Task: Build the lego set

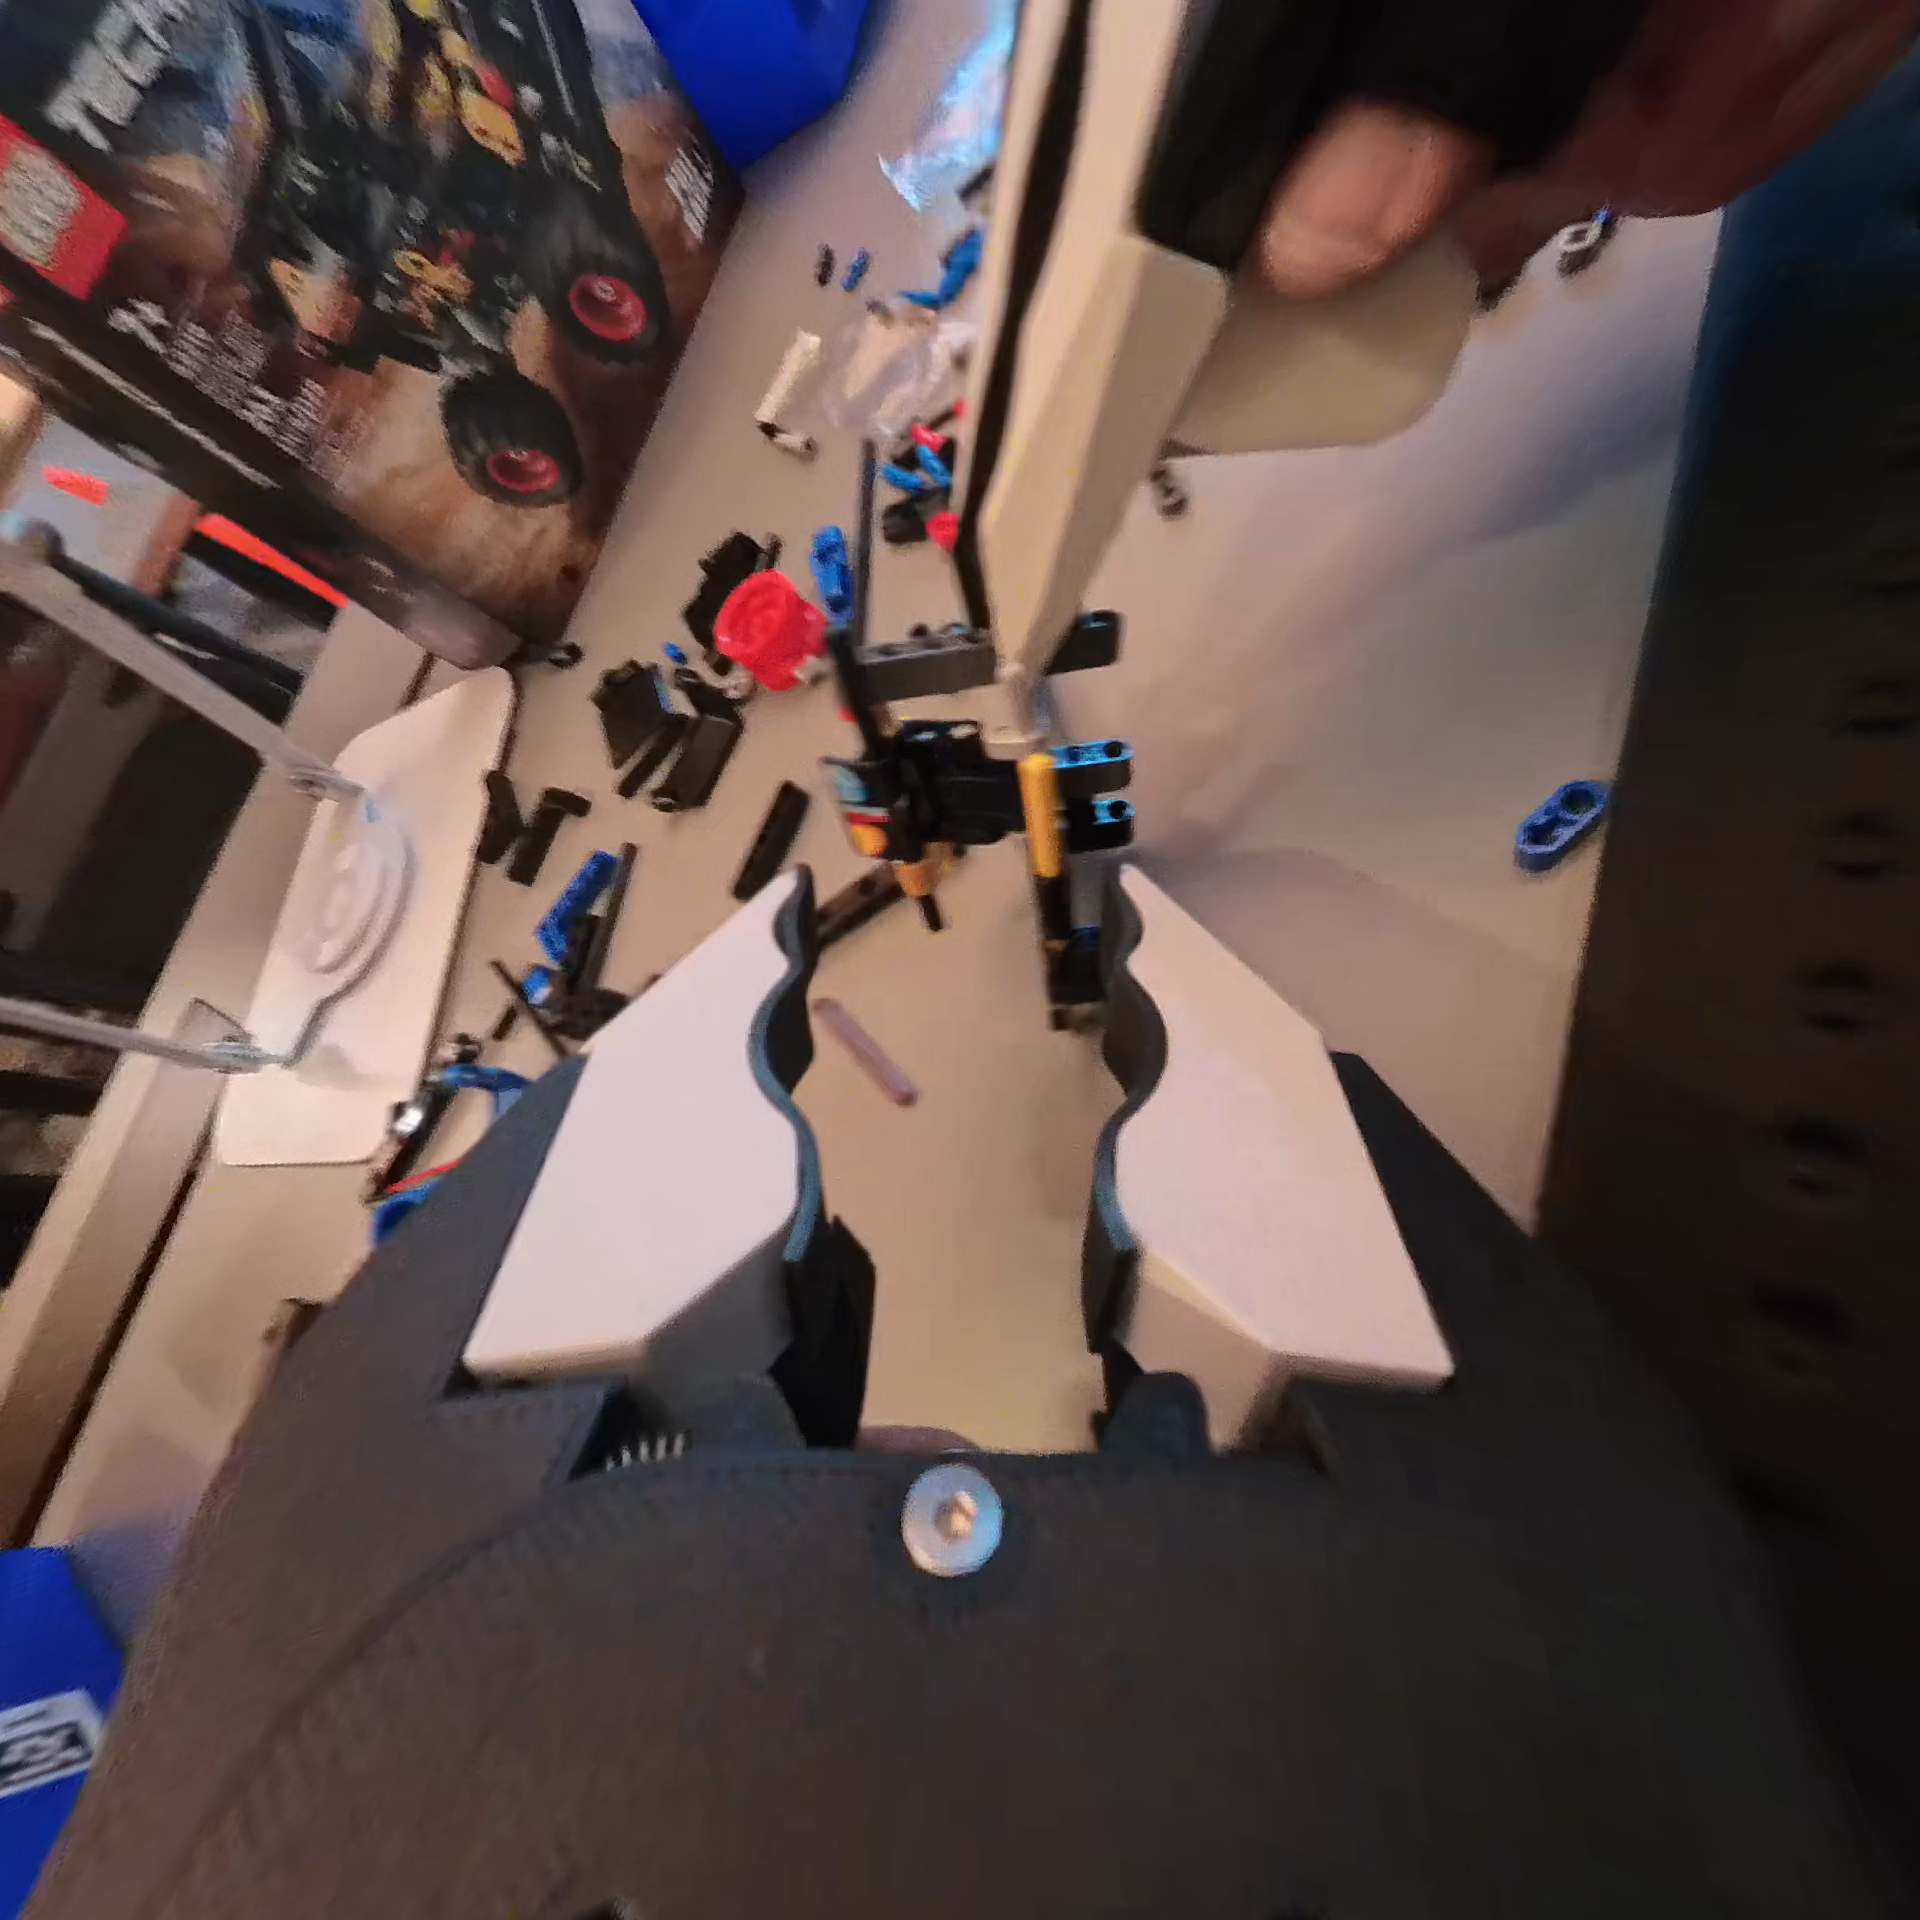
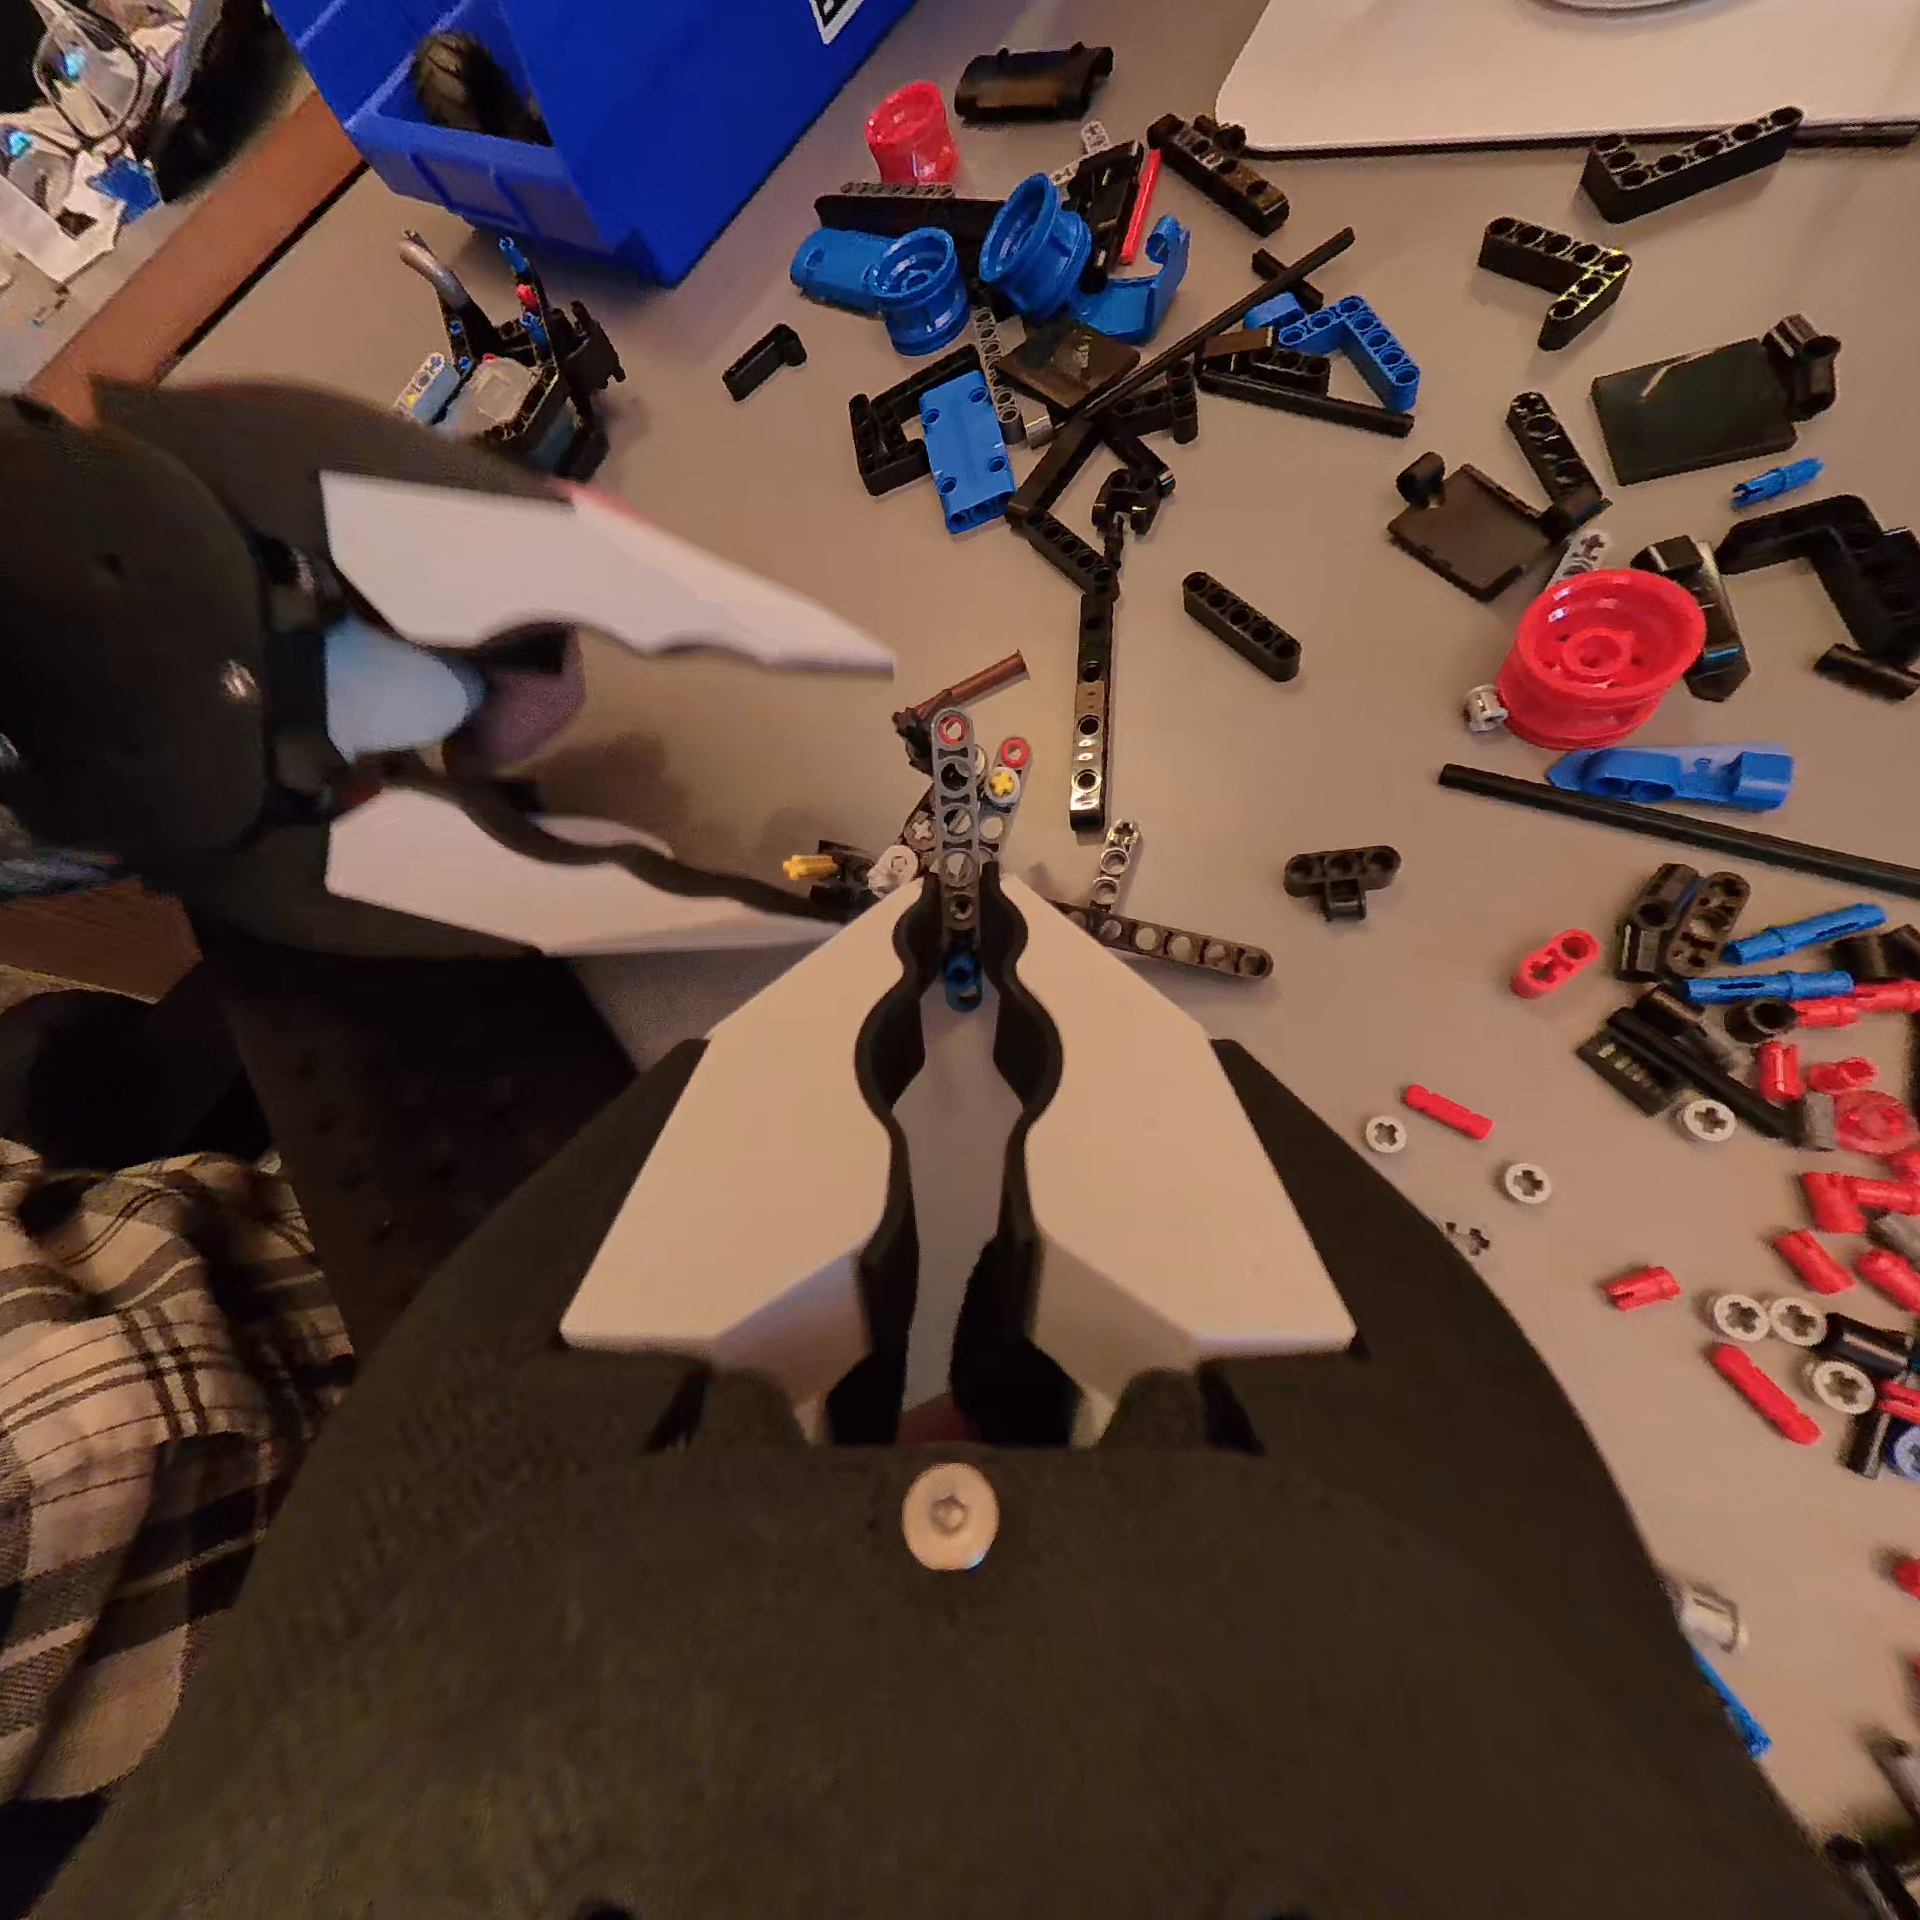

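My right gripper (image 2: 958,891) is shut on a small Lego assembly (image 2: 954,790) of grey and black beams with red and yellow pins, and holds it over the grey table (image 2: 1195,1039). In the left wrist view the assembly (image 1: 966,795) shows black, yellow and blue parts, gripped from above by the right gripper's fingers (image 1: 1049,499). My left gripper (image 1: 961,894) is open, its tips just short of the assembly, and its right finger lies beside the hanging black beam (image 1: 1070,966). The left gripper also shows in the right wrist view (image 2: 852,784). A brown axle (image 1: 864,1051) lies on the table between its fingers.
Many loose black, blue and red parts cover the table, among them a red wheel (image 2: 1600,655) and blue wheels (image 2: 997,260). A second sub-assembly (image 2: 520,364) stands by a blue bin (image 2: 644,125). The set's box (image 1: 312,260) stands at the left. A dark perforated board (image 1: 1766,935) is at the right. About 4 cm separates my left fingertips from my right. The red wheel (image 2: 1600,655) sits 12 cm or so from the ends of my right fingers. Seen from the left wrist view (image 1: 769,604) as well.
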{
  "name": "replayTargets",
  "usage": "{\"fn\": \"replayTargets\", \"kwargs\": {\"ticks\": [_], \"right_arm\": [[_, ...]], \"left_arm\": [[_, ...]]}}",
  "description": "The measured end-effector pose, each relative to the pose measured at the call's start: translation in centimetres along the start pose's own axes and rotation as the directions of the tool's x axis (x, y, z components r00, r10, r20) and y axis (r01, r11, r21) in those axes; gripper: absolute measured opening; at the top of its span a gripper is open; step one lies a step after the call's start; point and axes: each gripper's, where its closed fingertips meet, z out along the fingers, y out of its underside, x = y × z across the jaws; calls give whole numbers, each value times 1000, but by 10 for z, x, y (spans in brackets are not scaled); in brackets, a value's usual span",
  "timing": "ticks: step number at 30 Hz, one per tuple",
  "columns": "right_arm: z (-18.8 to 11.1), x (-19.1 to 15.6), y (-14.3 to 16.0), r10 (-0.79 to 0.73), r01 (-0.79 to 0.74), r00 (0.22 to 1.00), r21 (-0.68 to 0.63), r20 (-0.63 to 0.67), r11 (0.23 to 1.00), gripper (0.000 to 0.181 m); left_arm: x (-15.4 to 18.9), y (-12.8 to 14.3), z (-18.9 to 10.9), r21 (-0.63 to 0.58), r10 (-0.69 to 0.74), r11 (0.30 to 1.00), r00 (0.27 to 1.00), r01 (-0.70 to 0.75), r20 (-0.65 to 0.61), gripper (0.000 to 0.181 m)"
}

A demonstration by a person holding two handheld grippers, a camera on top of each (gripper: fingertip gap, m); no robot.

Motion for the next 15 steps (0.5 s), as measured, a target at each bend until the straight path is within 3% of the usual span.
{"fn": "replayTargets", "kwargs": {"ticks": [1, 3, 6, 8, 11, 15], "right_arm": [[0, 0, 0, -11, 11, 1000, -2, 0, 1000, 4], [0, 0, 0, -19, 19, 1000, -2, 7, 1000, 4], [0, -1, 0, -33, 33, 999, -6, 21, 999, 4], [0, -1, 1, -44, 44, 999, -7, 32, 999, 4], [-2, 2, 0, -28, 28, 999, 6, 32, 1000, 4], [-3, 2, 1, 32, -33, 998, 25, 56, 999, 4]], "left_arm": [[-6, -2, -2, 16, -2, 1000, 1000, 2, -12, 56], [5, -12, -4, 73, -62, 994, 974, 79, -218, 54], [0, -14, 2, 99, -79, 988, 933, 121, -352, 62], [9, -12, 7, 66, -93, 988, 882, 138, -462, 61], [8, -13, 16, 99, -99, 982, 880, 163, -465, 48], [9, -14, 16, 138, -88, 978, 914, 154, -397, 47]]}}
